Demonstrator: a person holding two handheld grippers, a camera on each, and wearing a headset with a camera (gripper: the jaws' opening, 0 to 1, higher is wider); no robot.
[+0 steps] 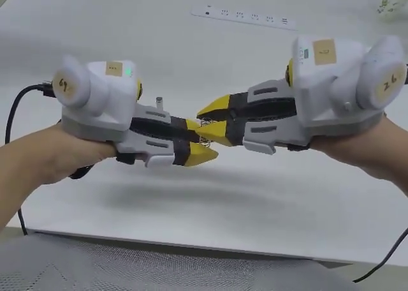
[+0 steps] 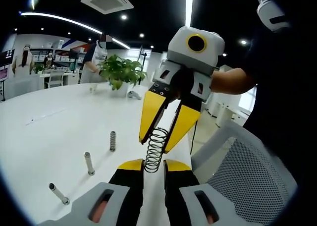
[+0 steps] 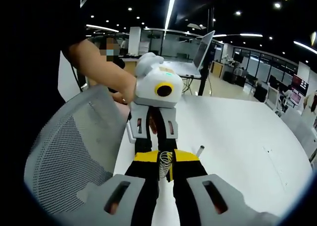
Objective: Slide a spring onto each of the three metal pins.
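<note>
While left tool (image 2: 154,163) and right tool (image 3: 166,158) pinch one spring (image 2: 155,149) | white bench (image 2: 49,132) under office ceiling lights (image 2: 188,3)

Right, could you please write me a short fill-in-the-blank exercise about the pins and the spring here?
1. On the white table, ____ metal pins stand.
2. In the left gripper view, the farthest pin already wears a ____.
3. The loose spring sits between the jaws of the left gripper and the right gripper, whose jaw tips are coloured ____.

Missing words: three; spring; yellow.
</note>
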